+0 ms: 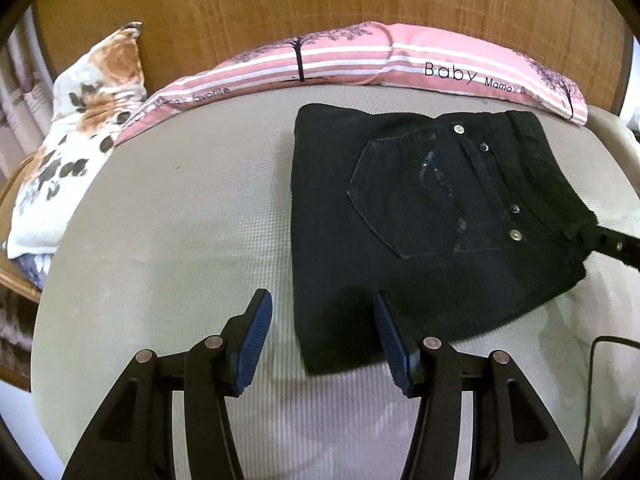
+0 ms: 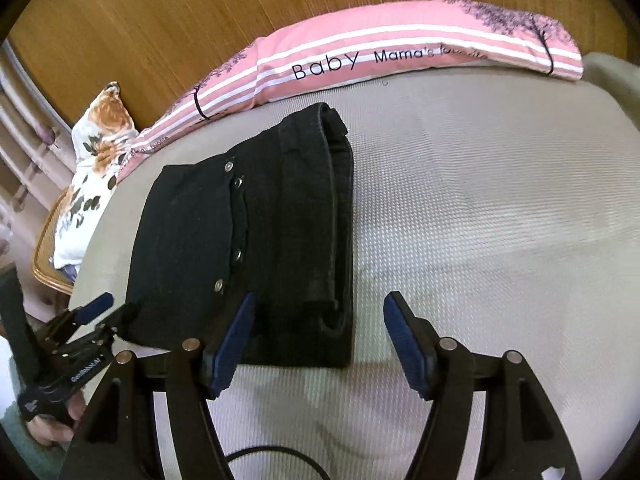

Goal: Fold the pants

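The black pants lie folded into a compact rectangle on the beige mattress, back pocket and rivets facing up. My left gripper stands open over the near left corner of the pants; its blue pads straddle that edge without pressing on it. My right gripper is open too, with the near waistband corner of the pants between its spread fingers and not pinched. From the right wrist view the left gripper shows at the lower left, held by a hand.
A pink striped pillow lies along the wooden headboard behind the pants. A floral pillow sits at the far left by the mattress edge. A black cable trails at the right.
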Tool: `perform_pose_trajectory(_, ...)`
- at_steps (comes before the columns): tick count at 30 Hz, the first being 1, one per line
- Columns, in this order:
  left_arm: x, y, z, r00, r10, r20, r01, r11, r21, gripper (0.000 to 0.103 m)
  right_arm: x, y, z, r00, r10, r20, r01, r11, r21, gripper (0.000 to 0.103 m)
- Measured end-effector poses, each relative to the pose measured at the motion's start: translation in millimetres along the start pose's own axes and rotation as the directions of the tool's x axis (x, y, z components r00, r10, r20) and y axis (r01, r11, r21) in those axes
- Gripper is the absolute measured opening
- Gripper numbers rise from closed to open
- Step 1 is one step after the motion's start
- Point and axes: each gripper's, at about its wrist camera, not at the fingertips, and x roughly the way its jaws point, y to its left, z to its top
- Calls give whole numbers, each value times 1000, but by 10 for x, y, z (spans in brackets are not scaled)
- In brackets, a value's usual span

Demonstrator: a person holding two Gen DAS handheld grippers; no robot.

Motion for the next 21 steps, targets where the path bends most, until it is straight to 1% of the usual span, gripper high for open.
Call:
perform_pose_trajectory(3, -110, -1, -56, 1000, -5, -2, 5, 1000, -22, 54, -131, 91, -92, 1000, -18, 26, 19, 1000, -24, 65)
perform_pose_trajectory(6, -210, -24, -122, 1000, 3, 2, -3, 1000, -29, 58, -287, 238, -185, 996, -50, 72, 54, 997, -56, 77)
perform_pose_trajectory(10, -322, -66, -227, 1000, 16, 9, -16, 1000, -26, 60, -434, 439, -276, 989, -87, 123, 101, 988, -115, 84)
perform_pose_trajectory(15, -454, -77, -314, 999, 30, 16, -29, 998, -47, 61, -576, 650, -368, 975, -121, 185, 152, 974, -170, 93)
perform_pose_trajectory(18, -526, -63, -345, 999, 40, 29, -38, 997, -66, 62, -608, 739, -422, 972, -131, 197, 169, 967, -192, 95)
perform_pose_trajectory(21, -591, -59, -378, 998, 58, 40, -55, 996, -74, 62, -606, 799, -482, 972, -140, 188, 176, 965, -193, 97)
